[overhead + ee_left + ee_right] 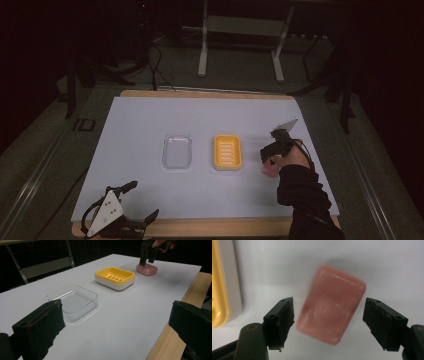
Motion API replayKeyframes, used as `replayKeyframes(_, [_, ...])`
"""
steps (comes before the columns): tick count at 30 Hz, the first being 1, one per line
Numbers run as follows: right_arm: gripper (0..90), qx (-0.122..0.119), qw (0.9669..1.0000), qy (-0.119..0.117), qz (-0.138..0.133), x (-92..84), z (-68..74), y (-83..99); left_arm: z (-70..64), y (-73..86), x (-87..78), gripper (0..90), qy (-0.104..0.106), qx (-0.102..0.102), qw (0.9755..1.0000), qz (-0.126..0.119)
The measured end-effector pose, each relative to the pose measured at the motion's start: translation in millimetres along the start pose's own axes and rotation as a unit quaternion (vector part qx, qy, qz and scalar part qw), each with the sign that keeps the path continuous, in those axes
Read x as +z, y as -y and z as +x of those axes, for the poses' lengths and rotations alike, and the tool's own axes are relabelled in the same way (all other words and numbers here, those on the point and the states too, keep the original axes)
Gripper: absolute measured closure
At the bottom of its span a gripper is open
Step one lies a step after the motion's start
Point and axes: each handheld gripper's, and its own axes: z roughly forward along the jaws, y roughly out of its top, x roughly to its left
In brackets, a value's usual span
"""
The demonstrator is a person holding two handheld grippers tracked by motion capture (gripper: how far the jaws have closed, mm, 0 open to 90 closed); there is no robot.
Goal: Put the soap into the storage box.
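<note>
Lying between the right gripper's [328,322] parted jaws, untouched: pink soap bar [330,303].

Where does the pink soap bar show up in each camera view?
High view: the pink soap bar peeks out at right, mostly hidden under the right tool.
Left gripper view: top right, beyond the yellow soap dish.
Right gripper view: centre, between the open jaws, not yet gripped.
Shared landmark: the yellow soap dish beside it.

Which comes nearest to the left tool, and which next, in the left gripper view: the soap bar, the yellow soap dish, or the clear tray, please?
1. Clear tray, just ahead of the left tool.
2. Yellow soap dish, mid-table.
3. Pink soap bar, farthest, beneath the right tool.
</note>
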Motion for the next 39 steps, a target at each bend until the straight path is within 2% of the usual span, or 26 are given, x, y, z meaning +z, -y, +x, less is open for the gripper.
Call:
replayKeyframes(4, [25.5,0.006,0.9999,0.009,0.007,7.1,1.5,-0.3,-0.1,0.0,-0.2,0.2,0.0,0.001,1.0,0.0])
replayKeyframes(7, [29.3,0.004,0.9997,0.016,0.017,14.9,3.7,-0.1,0.0,0.1,0.2,0.2,0.001,0.002,1.0,0.002])
replayKeyframes(15, [34.1,-0.003,0.9995,0.028,0.014,16.0,4.6,-2.4,-0.2,0.2,0.6,0.2,0.003,0.003,1.0,0.003])
replayKeyframes(19, [35.5,-0.019,0.999,0.034,0.02,19.7,6.2,-4.1,-0.3,0.2,0.5,0.2,0.003,0.003,1.0,0.003])
replayKeyframes(24, [36.8,-0.032,0.9986,0.04,0.014,22.6,8.3,-3.9,-0.3,0.2,0.8,0.2,0.004,0.004,1.0,0.004])
replayKeyframes(29, [37.1,-0.032,0.9985,0.042,0.016,22.6,9.3,-4.3,-0.7,0.1,0.7,0.2,0.005,0.004,1.0,0.004])
replayKeyframes(32, [37.4,-0.03,0.9988,0.034,0.019,20.8,9.1,-6.2,-0.3,0.3,0.6,0.2,0.004,0.003,1.0,0.004])
replayKeyframes(37, [37.5,-0.031,0.9988,0.037,0.005,11.4,8.7,-8.8,-0.4,0.2,0.7,0.2,0.004,0.004,1.0,0.004])
replayKeyframes(39, [37.5,-0.028,0.9992,0.029,-0.003,5.5,8.6,-10.2,-0.3,0.3,0.8,0.2,0.004,0.004,1.0,0.004])
